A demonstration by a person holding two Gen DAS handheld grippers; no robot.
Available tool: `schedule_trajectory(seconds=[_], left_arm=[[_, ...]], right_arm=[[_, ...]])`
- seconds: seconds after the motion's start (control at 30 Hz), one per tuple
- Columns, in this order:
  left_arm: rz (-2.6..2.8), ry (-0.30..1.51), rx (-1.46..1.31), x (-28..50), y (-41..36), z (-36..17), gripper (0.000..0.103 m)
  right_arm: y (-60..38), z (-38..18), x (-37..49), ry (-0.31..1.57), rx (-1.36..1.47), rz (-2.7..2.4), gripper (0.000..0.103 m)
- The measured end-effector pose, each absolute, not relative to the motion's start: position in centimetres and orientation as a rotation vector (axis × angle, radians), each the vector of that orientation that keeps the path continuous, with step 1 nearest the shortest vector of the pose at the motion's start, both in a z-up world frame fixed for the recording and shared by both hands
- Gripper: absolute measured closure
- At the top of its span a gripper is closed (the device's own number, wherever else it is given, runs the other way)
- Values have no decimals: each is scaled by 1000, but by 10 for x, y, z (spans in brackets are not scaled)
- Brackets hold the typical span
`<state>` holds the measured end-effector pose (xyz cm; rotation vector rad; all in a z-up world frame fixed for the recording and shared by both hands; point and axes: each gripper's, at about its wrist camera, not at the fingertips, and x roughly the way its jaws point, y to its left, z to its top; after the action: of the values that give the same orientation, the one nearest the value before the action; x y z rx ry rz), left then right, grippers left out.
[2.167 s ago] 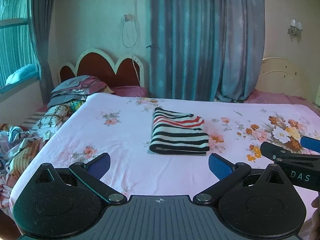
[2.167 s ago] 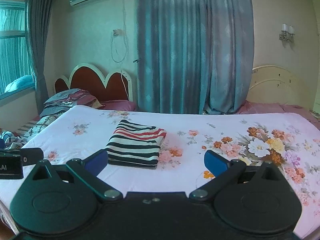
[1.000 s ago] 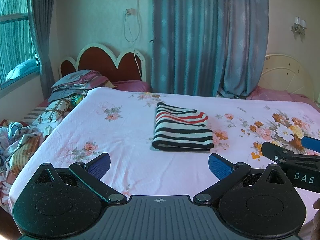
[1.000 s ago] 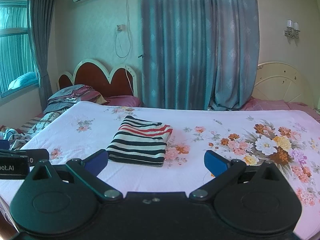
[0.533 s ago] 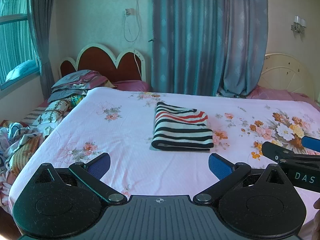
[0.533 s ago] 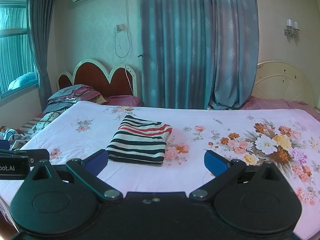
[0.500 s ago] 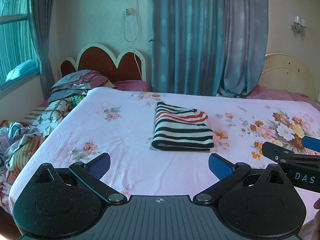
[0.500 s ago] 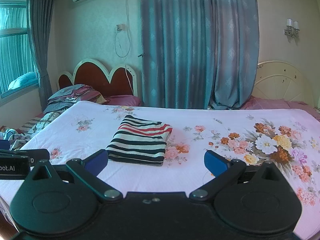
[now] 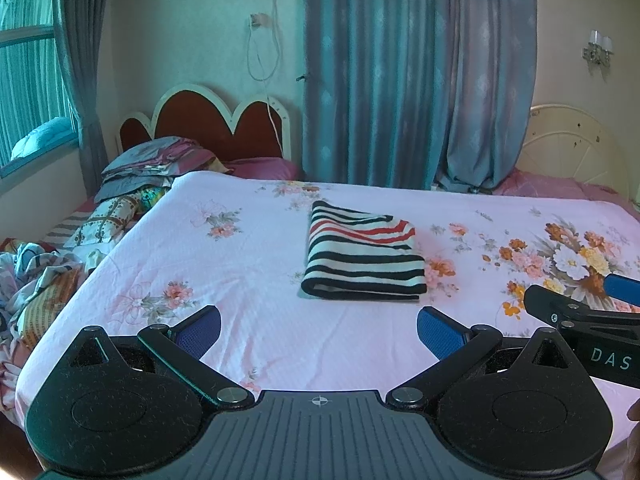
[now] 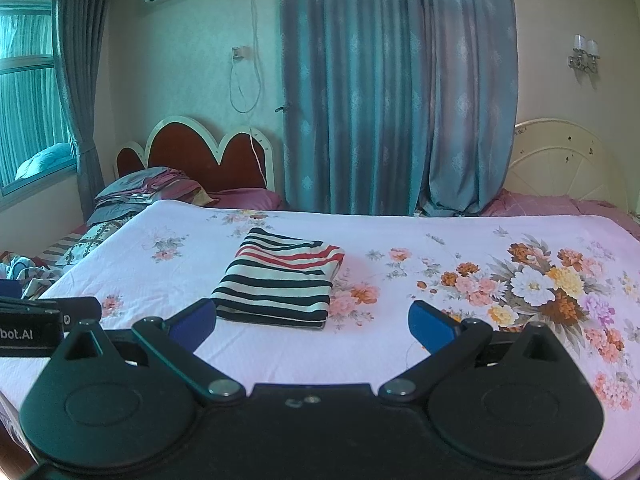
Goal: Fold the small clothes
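A folded garment with black, white and red stripes (image 9: pixel 362 258) lies flat in the middle of the bed (image 9: pixel 248 272); it also shows in the right wrist view (image 10: pixel 280 280). My left gripper (image 9: pixel 320 330) is open and empty, held back over the near edge of the bed, apart from the garment. My right gripper (image 10: pixel 312 326) is open and empty too, just short of the garment's near edge. The right gripper's finger (image 9: pixel 560 306) shows at the right of the left wrist view.
A pink floral sheet covers the bed. A heap of loose clothes (image 9: pixel 44 276) lies off the left side. Folded bedding and pillows (image 9: pixel 156 164) sit by the red headboard (image 9: pixel 208 124). Blue curtains (image 9: pixel 416 80) hang behind.
Both grippers have drifted slightly; the garment sits a touch lower in the right wrist view. The garment has not moved and both grippers stay open.
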<state>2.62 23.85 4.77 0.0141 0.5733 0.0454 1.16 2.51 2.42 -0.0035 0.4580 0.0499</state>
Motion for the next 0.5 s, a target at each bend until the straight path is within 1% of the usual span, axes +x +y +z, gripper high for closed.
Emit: schedule_trajectory(seconds=[0.5], left_arm=[[34, 579, 19, 34, 236, 43, 0]], right_arm=[[21, 18, 18, 475, -2, 51, 1]])
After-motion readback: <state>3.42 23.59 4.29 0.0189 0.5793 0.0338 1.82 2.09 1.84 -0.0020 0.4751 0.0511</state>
